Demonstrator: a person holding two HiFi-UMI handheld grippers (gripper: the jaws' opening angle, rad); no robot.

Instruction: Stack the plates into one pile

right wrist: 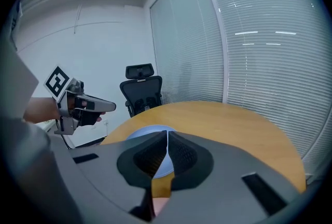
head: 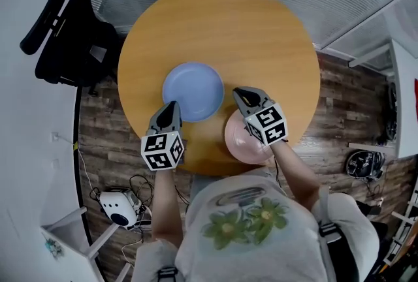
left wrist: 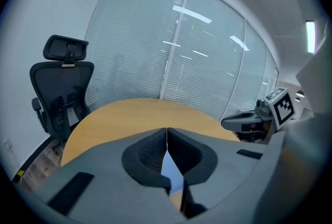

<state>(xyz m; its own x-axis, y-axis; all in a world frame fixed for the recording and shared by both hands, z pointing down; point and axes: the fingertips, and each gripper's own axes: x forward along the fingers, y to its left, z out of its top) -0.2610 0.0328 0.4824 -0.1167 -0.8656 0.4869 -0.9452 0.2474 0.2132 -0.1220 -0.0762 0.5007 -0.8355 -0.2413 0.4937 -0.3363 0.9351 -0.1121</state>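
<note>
Left gripper (head: 172, 106): closed, empty, tips above near-left rim of blue plate (head: 193, 91) at centre of table (head: 261, 32). Right gripper (head: 241, 94): closed, empty, over pink plate (head: 236, 137) at near edge, just right of blue plate. Right side nearer for pink.

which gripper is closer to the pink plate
Right. The right gripper hangs over the pink plate, partly covering it in the head view; the left gripper is off to that plate's left, beside the blue plate.
</note>
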